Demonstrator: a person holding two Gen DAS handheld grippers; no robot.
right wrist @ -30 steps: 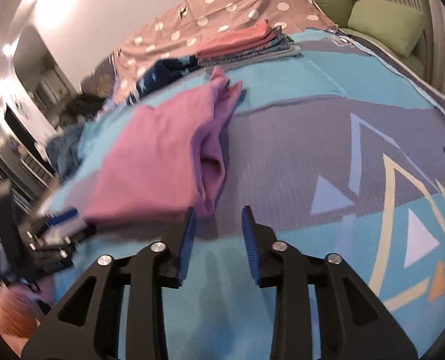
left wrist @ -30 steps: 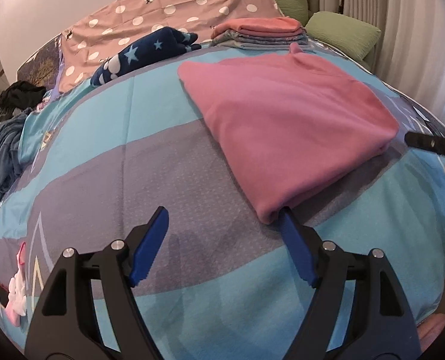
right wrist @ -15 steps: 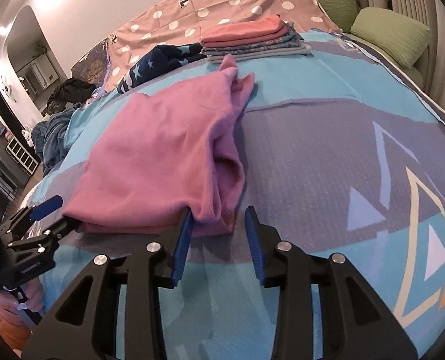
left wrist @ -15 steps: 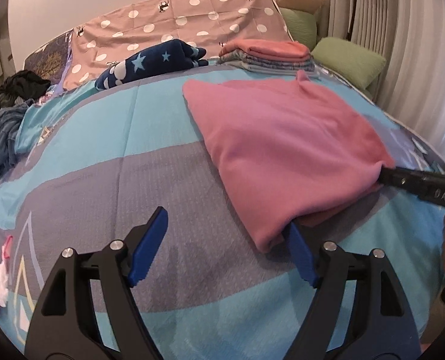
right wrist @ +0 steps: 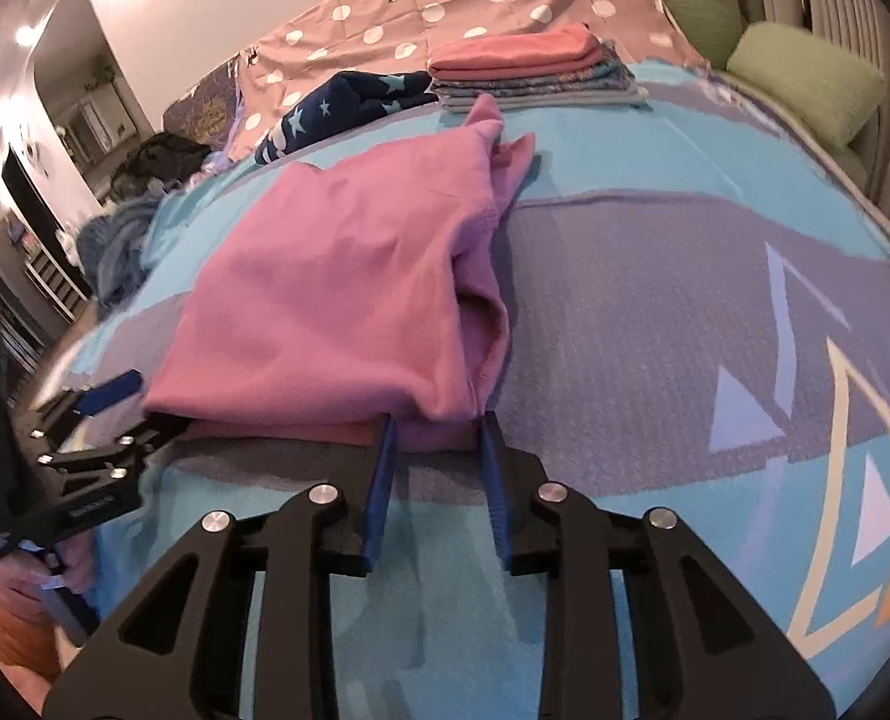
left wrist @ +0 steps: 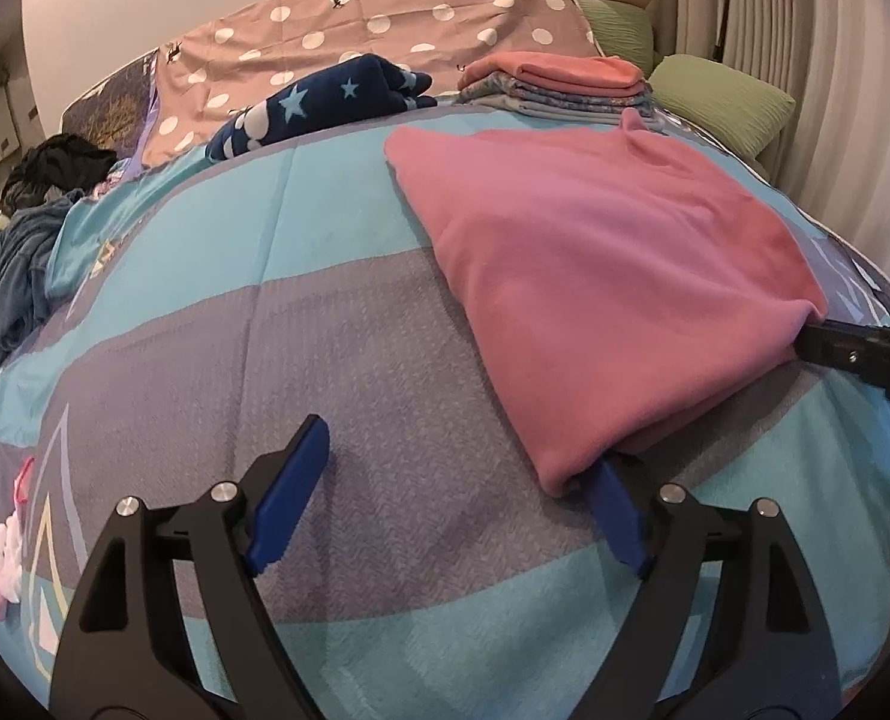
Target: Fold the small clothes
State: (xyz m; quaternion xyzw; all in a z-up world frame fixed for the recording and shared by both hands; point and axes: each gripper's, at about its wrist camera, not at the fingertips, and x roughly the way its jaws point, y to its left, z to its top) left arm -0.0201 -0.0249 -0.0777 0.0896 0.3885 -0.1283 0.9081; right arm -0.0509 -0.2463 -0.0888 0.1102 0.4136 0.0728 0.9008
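Observation:
A pink garment (left wrist: 613,264) lies folded on the bed, also seen in the right wrist view (right wrist: 337,294). My left gripper (left wrist: 451,480) is open wide at its near left corner; the right finger tip slips under the cloth edge. My right gripper (right wrist: 436,438) is open with a narrower gap, its fingertips at the garment's near right corner, the cloth edge between them. The right gripper shows in the left wrist view (left wrist: 859,348) and the left one in the right wrist view (right wrist: 97,420).
A stack of folded clothes (left wrist: 559,84) and a navy star-patterned garment (left wrist: 325,108) lie at the far side. Green pillows (left wrist: 715,102) sit at the back right. A dark clothes heap (left wrist: 19,222) lies at the left. The bedcover (left wrist: 265,330) is blue and grey.
Both grippers have moved forward to the garment's near edge. The left finger has slid under the left corner, and the right fingers have reached the right corner.

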